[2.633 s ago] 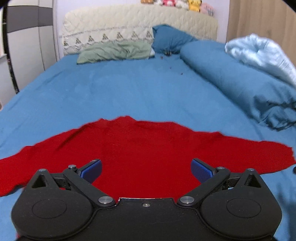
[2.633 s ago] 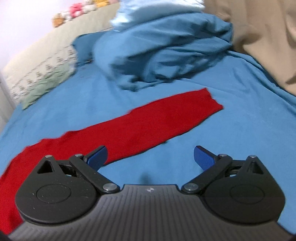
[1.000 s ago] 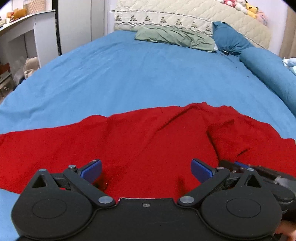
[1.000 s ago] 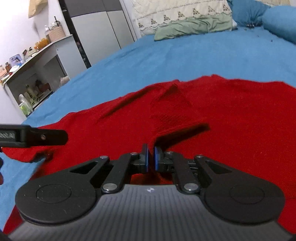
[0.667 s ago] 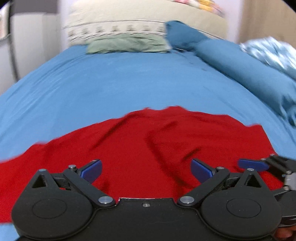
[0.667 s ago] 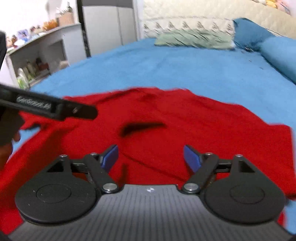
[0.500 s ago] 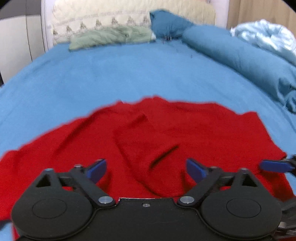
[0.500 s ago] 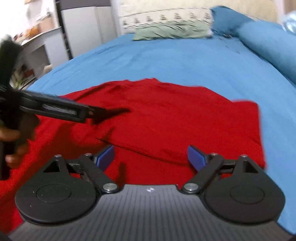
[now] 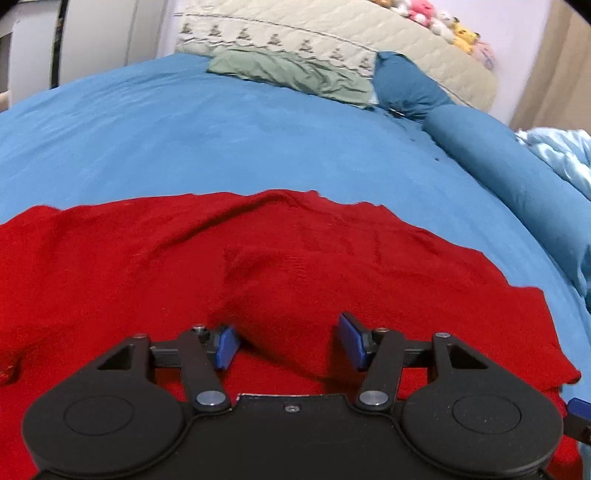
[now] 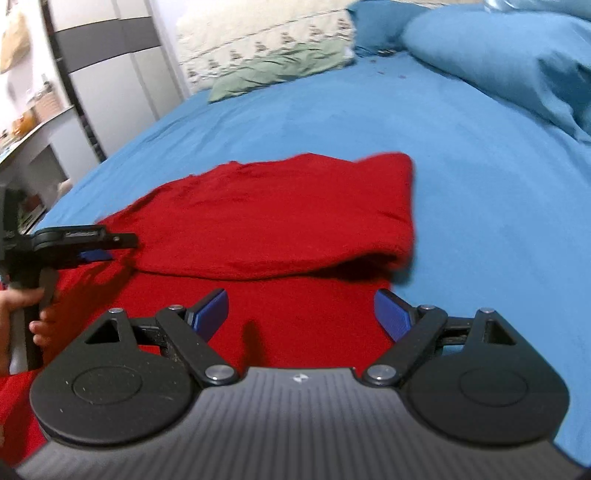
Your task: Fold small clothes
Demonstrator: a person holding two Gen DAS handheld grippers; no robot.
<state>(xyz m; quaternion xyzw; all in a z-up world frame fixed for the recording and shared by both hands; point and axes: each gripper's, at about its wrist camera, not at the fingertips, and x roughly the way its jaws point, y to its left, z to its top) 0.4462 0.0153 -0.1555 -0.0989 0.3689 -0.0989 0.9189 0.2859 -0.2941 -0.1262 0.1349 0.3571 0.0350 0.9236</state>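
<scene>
A red knit garment point(image 9: 332, 266) lies flat on the blue bed, one sleeve folded back across its body point(image 10: 280, 218). My left gripper point(image 9: 289, 345) hovers low over the near end of that folded sleeve. Its jaws are closing, with a raised ridge of red cloth between the blue pads point(image 9: 225, 347), which stand clear of it on both sides. From the right wrist view the left gripper point(image 10: 92, 247) shows at the left edge, a hand point(image 10: 22, 310) on its grip. My right gripper point(image 10: 301, 314) stands wide open over the garment's near right edge, holding nothing.
The blue sheet point(image 9: 184, 140) runs back to a green pillow point(image 9: 295, 74), a blue pillow point(image 9: 406, 88) and a quilted headboard point(image 9: 332, 33). A bunched blue duvet point(image 10: 498, 55) lies along the right. A cabinet and shelves point(image 10: 55, 122) stand left of the bed.
The right gripper opened, let go of the sleeve it had carried across the body, and drew back to the right. The left gripper sank toward the folded sleeve and its jaws narrowed.
</scene>
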